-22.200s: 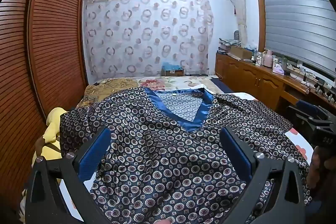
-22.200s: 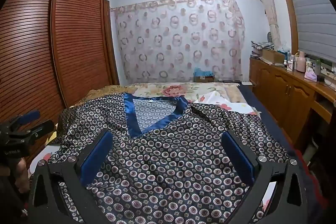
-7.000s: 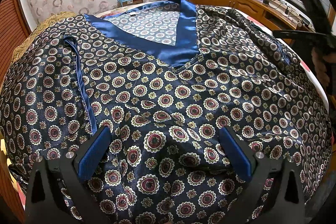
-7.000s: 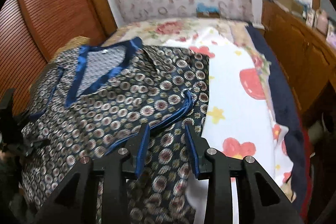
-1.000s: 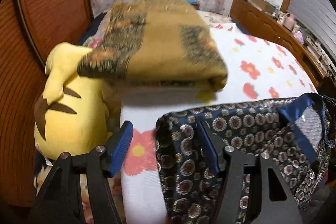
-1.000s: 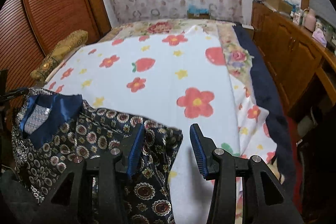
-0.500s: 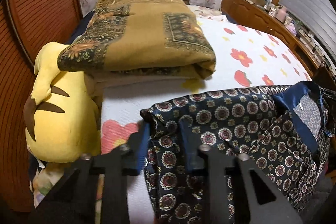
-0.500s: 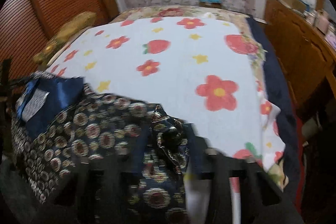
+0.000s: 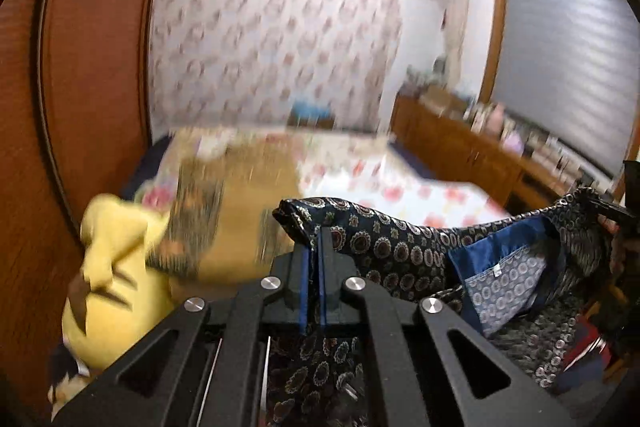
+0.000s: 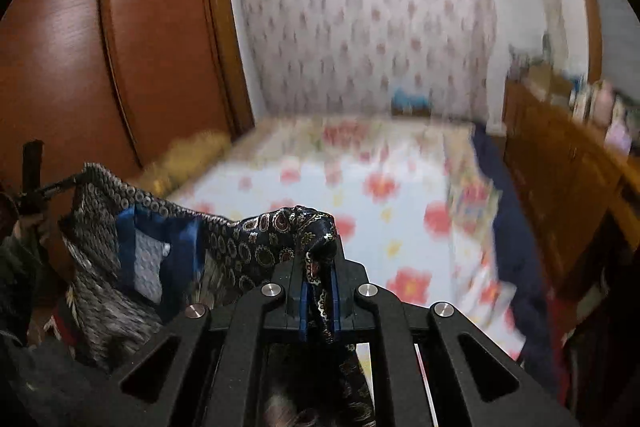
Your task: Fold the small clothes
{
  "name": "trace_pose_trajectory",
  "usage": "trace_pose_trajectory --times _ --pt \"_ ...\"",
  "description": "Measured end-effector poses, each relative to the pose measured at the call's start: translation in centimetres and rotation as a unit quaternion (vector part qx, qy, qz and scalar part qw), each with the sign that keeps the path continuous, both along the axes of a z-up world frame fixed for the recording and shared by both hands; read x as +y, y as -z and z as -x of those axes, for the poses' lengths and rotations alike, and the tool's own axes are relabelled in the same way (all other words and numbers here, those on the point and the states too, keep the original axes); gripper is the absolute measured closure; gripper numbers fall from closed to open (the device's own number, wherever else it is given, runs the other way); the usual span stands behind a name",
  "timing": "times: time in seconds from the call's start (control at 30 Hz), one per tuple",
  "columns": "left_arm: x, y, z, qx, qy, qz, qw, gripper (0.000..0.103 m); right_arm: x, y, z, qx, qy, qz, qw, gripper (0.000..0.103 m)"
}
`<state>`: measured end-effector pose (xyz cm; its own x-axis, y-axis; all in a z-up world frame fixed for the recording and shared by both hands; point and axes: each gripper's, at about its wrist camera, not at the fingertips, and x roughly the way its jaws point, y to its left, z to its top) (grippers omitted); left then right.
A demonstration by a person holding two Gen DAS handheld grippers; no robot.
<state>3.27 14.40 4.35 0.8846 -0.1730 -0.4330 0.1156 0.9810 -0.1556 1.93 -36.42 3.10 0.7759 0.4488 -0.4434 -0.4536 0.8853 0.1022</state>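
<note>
With both the left gripper [image 9: 313, 255] and right gripper [image 10: 319, 267] clamped on the top [image 9: 400, 243] slung between them, final folds and laydown remain.

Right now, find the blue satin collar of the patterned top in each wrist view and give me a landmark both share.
Left wrist view: the blue satin collar hangs right of centre, right of the left tongs shut on the patterned top.
Right wrist view: the collar is at lower left, left of the right tongs, also shut on the top.
Shared landmark: the floral bedsheet.
</note>
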Motion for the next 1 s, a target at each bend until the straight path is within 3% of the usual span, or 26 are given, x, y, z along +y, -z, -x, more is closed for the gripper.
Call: trace_pose_trajectory --times 0.23,0.33,0.4,0.57,0.67,0.77,0.9,1.0 --pt "1.3 -9.1 -1.7 -0.088 -0.014 0.004 0.9960 0.099 -1.8 -10.9 1.0 -0.103 0.010 -0.012 0.995 0.096" --pt "1.6 -10.7 -3.8 -0.098 -0.022 -0.003 0.9950 0.099 -1.5 -14.0 -0.3 -0.128 0.019 0.008 0.992 0.095" --pt "1.7 -10.5 -6.3 -0.083 -0.027 -0.005 0.9962 0.099 -0.9 -14.5 -2.6 -0.120 0.027 0.022 0.992 0.095" --pt "1.3 -6.7 -12.8 -0.022 -0.042 -0.030 0.9984 0.099 2.2 -11.2 -10.2 -0.061 0.058 0.064 0.994 0.095" --pt "1.1 -3.2 -16.9 0.032 -0.057 -0.047 0.9967 0.096 3.8 -7.2 -15.2 0.001 0.063 0.082 0.995 0.090" --pt "1.1 0.0 -19.3 0.074 -0.061 -0.062 0.9934 0.083 5.1 -2.6 -19.5 0.056 0.086 0.096 0.990 0.069" --pt "1.0 2.5 -18.7 0.094 -0.045 -0.055 0.9930 0.052 5.3 1.5 -21.7 0.092 0.116 0.100 0.984 0.056" --pt "0.6 3.6 -17.0 0.106 -0.035 -0.057 0.9922 0.049 5.9 2.7 -21.5 0.104 0.114 0.096 0.983 0.054"
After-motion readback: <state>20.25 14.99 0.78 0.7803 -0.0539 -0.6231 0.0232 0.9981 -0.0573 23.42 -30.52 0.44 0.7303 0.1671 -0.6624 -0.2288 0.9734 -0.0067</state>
